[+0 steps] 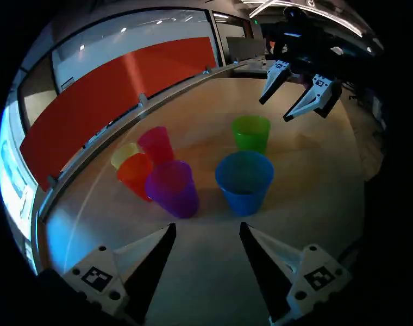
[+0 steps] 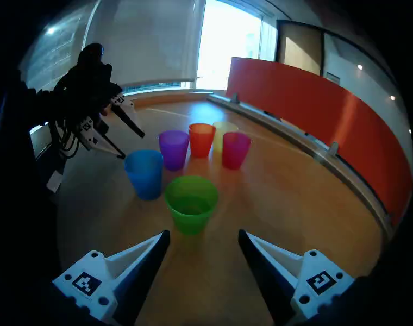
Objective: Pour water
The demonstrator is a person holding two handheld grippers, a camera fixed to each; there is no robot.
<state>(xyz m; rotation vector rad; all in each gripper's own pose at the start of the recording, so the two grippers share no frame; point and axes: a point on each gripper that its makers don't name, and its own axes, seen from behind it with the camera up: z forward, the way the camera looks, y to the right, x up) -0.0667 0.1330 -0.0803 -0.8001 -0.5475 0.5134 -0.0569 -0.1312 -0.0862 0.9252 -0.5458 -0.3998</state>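
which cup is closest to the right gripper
The green cup, just ahead of the right gripper. The blue cup is farther off; the purple cup, orange cup, yellow cup and pink cup stand behind.

The left tool point(image 1: 207, 225) and right tool point(image 2: 204, 232) gape.

Smooth, softly glossy wood-grain table point(image 1: 315, 179); translucent coloured plastic, smooth-walled, for the blue cup point(image 1: 244, 182), green cup point(image 1: 250, 133), purple cup point(image 1: 173, 187), orange cup point(image 1: 134, 173), pink cup point(image 1: 156, 144) and yellow cup point(image 1: 124, 154); matt white plastic with black inner faces on the left gripper point(image 1: 207, 225) and right gripper point(image 2: 204, 232); matt red wall panel point(image 1: 114, 92)
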